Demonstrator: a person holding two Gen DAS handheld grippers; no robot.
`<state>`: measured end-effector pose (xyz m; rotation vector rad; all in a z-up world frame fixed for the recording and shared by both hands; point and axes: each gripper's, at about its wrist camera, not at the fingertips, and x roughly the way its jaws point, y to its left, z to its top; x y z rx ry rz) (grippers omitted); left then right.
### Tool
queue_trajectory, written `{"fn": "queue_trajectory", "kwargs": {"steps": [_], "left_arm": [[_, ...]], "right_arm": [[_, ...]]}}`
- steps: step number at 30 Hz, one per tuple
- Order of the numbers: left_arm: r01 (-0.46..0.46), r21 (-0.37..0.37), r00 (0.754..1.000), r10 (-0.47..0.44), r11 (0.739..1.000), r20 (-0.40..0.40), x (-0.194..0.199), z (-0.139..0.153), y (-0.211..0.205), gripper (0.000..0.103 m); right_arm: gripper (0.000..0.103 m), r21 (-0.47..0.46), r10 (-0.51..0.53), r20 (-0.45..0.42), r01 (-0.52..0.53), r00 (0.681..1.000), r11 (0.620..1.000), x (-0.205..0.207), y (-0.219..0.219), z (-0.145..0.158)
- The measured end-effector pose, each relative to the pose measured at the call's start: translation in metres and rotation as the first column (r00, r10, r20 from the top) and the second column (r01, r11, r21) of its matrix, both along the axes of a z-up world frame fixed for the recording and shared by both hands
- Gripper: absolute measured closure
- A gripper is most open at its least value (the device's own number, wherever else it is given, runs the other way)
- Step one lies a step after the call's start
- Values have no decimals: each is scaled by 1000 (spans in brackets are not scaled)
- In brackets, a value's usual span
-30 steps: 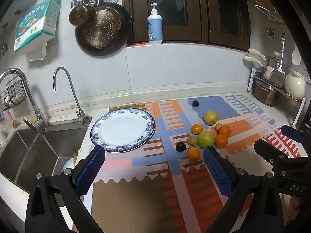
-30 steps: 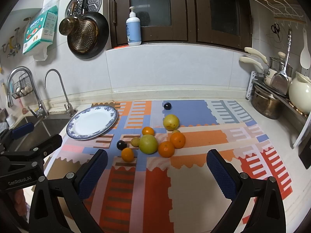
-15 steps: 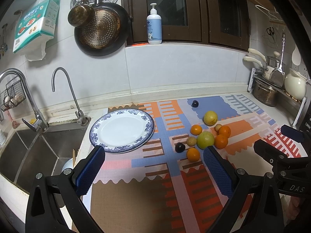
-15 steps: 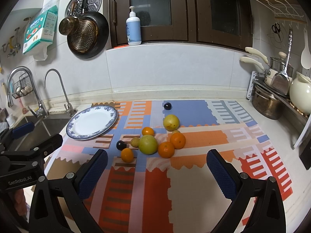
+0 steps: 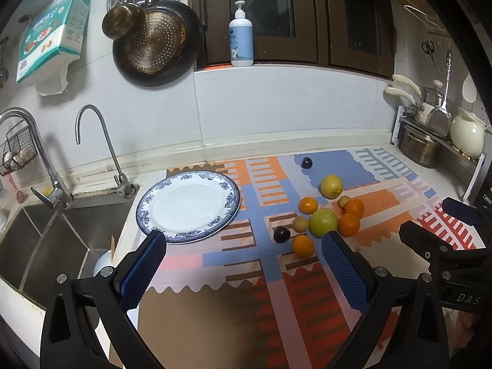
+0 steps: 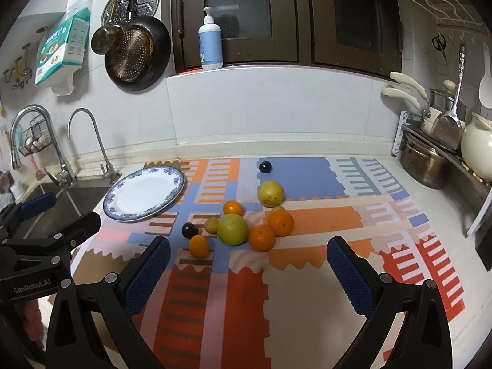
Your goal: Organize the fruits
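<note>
A blue-rimmed white plate (image 5: 188, 206) (image 6: 144, 193) lies bare on the patterned mat's left side. To its right sits a cluster of fruit: a green citrus (image 5: 323, 222) (image 6: 232, 229), several oranges (image 5: 303, 246) (image 6: 261, 237), a yellow fruit (image 5: 331, 186) (image 6: 270, 193), a dark plum (image 5: 281, 234) (image 6: 189, 230) and a small tan fruit (image 5: 300, 224). Another dark plum (image 5: 307, 163) (image 6: 265, 166) lies apart, farther back. My left gripper (image 5: 243, 264) is open and empty above the mat's near edge. My right gripper (image 6: 247, 264) is open and empty, just short of the cluster.
A sink (image 5: 55, 236) with two taps lies left of the plate. Pots and a white kettle (image 6: 476, 147) stand on a rack at the right. A soap bottle (image 5: 240, 43) stands on the window ledge, pans hang on the wall.
Both grippers have barely moved; the left view shifts very slightly. Fruit and plate lie where they were.
</note>
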<state>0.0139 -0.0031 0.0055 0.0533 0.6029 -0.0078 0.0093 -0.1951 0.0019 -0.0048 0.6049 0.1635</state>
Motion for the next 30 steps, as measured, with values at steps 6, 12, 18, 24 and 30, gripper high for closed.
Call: {"fn": "queue_trajectory", "kwargs": {"steps": [6,12,18,24,30], "left_arm": [[9,-7,1000,-9,1000,-16,9,-9,-5,0],[21,-3,999,-21,1000,-32,20,-23,-13,0],[81,5,996,-81,997,-43,32,-39,-26,0],[130,-2,990,-130,991,-62,50,-53,-39,15],[170,-29,977,-172,985,-125,70,-73,-49,30]], "right_arm": [[1,-3,7,-16,-7,1000,1000,8,-1,-6],[1,-15,29,-49,-30,998,999,26,-12,-22],[8,-42,66,-77,-69,995,997,44,-15,-36],[19,-55,104,-117,-111,988,992,65,-19,-54],[31,-36,137,-174,-146,975,989,89,-22,-76]]}}
